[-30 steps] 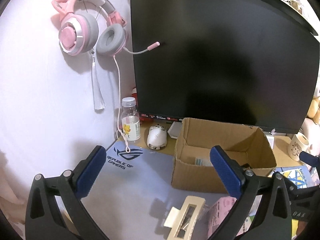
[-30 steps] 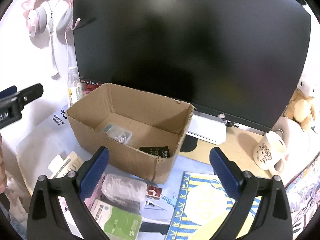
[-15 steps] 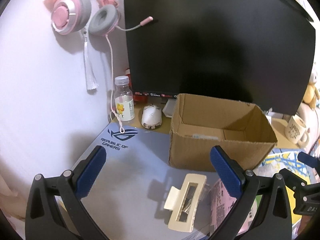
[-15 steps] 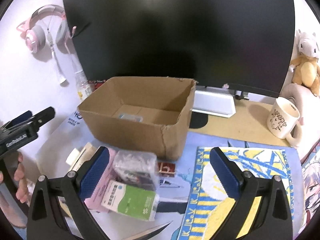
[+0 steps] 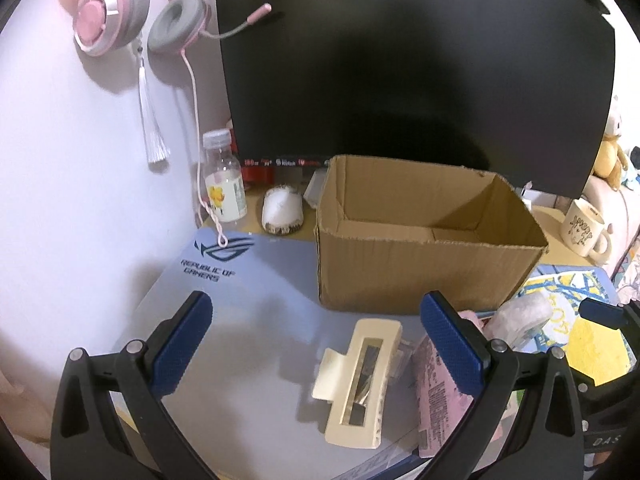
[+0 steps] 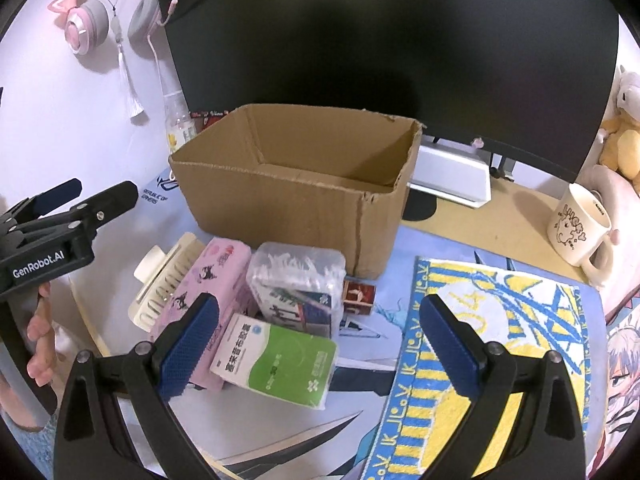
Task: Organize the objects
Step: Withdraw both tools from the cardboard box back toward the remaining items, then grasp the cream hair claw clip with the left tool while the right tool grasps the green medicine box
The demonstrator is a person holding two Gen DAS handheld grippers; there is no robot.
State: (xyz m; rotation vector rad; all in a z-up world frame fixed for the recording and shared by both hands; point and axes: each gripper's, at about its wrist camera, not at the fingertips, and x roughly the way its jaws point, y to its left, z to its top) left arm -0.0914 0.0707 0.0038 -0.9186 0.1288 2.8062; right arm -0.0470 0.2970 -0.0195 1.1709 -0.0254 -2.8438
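Observation:
An open cardboard box (image 6: 280, 204) (image 5: 420, 268) stands on the desk mat in front of the monitor. Before it lie a cream hair claw clip (image 5: 360, 380) (image 6: 164, 280), a pink tissue pack (image 6: 200, 304) (image 5: 436, 392), a clear tub of cotton swabs (image 6: 298, 280), a green-and-white medicine box (image 6: 276, 364) and a small red card (image 6: 358, 296). My left gripper (image 5: 316, 344) hangs open above the clip. My right gripper (image 6: 318, 344) stands open over the medicine box and swab tub. Neither holds anything.
A black monitor (image 5: 400, 60) fills the back. Pink headphones (image 5: 132, 8) hang on the wall, with a bottle (image 5: 224, 184) and a white mouse (image 5: 282, 210) below. A cream mug (image 6: 576, 228) and plush toy (image 6: 620, 136) sit right. A yellow-blue towel (image 6: 500, 340) lies on the mat.
Both grippers have pulled back and dropped lower toward the items in front of the box. The box interior is seen less from above. Both stay open.

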